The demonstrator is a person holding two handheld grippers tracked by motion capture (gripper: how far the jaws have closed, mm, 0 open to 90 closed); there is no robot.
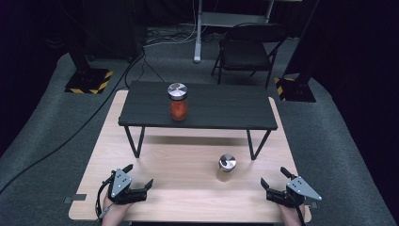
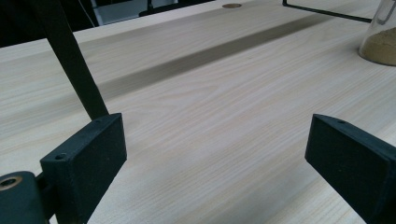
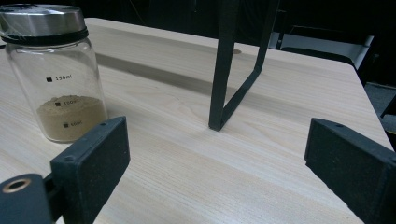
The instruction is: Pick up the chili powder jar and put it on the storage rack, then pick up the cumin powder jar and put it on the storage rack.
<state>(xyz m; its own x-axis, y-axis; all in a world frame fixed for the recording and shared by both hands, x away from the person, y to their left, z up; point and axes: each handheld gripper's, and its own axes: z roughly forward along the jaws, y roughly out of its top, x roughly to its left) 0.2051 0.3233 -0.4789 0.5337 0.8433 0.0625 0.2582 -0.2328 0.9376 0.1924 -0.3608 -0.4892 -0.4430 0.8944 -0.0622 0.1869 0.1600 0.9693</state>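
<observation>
High view has both grippers spread and empty; I'd swing the right gripper toward ten o'clock, squarely around the tan-powder jar, while the left gripper waits.

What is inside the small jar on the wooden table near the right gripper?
The small jar holds a shallow layer of tan powder at its bottom; the glass above it is empty. A metal lid closes it, so the lid's underside cannot be seen.
</observation>
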